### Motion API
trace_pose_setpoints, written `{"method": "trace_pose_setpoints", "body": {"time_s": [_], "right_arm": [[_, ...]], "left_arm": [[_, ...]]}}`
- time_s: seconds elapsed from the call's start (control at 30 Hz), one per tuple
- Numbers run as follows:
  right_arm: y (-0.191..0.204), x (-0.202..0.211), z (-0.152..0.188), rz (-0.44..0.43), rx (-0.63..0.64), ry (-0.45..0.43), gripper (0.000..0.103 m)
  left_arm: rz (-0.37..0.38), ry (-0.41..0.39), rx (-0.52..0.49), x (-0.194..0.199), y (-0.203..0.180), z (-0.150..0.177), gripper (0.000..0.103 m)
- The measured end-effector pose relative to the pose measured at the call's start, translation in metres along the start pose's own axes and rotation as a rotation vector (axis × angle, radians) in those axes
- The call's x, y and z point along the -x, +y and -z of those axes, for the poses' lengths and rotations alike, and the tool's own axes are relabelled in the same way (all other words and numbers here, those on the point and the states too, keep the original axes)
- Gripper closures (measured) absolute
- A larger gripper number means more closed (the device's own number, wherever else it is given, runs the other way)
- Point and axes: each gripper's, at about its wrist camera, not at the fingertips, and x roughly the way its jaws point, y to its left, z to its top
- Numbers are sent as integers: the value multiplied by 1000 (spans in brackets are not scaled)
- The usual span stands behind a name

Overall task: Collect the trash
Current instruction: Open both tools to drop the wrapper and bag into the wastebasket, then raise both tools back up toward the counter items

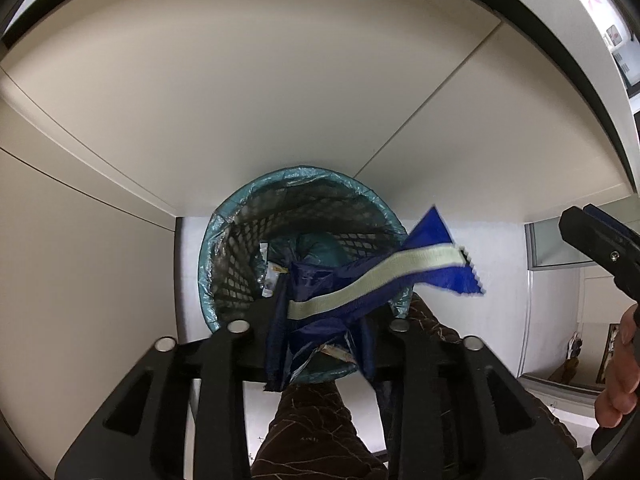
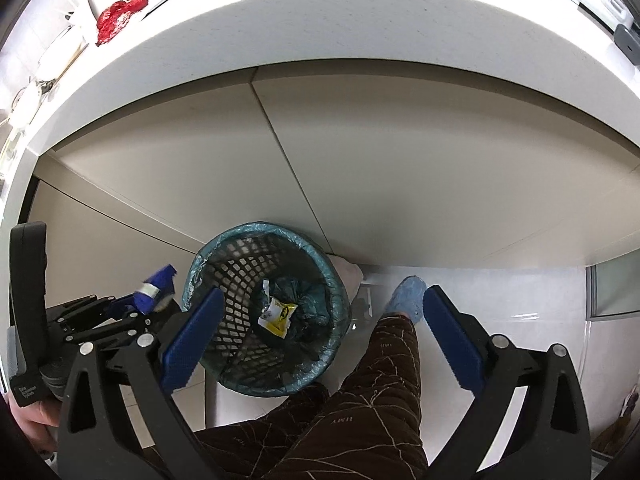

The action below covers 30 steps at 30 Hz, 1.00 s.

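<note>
A black mesh bin (image 1: 224,216) with a teal liner stands on the floor against cream cabinet doors. My left gripper (image 1: 320,312) hangs over its near rim. A crumpled blue wrapper with a cream stripe (image 1: 400,268) lies between its fingers, its tail sticking out to the right and blurred. The jaws stand somewhat apart and the liner shows through beside the wrapper. In the right wrist view the bin (image 2: 208,252) holds a yellow wrapper (image 2: 280,314), and the left gripper (image 2: 146,300) sits at its left with the blue wrapper (image 2: 156,286). My right gripper (image 2: 324,320) is wide open above the bin, nothing between its blue pads (image 2: 196,340).
A person's leg in brown patterned trousers (image 2: 380,380), with a blue shoe cover (image 2: 408,296), stands right of the bin. Cabinet doors (image 2: 360,152) rise behind it under a white counter (image 2: 320,20). A red object (image 2: 120,16) lies on the counter. A hand (image 1: 620,360) shows at the right.
</note>
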Motion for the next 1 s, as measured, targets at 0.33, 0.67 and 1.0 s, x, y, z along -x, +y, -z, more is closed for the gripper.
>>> {"method": "trace_pose_setpoints", "body": {"time_s": [0.33,0.67,1.0], "right_arm": [[7,-6,-5,-24,13,5,8],[5,-6,-6,-34,3,8,8],[7,16,-14,-19,18,-42,8]], "left_arm": [[-16,-1,34,-3,2,0,35],[-14,3,47,-2,4,0,15],[-45,-92,58,47,9,-8,6]]}}
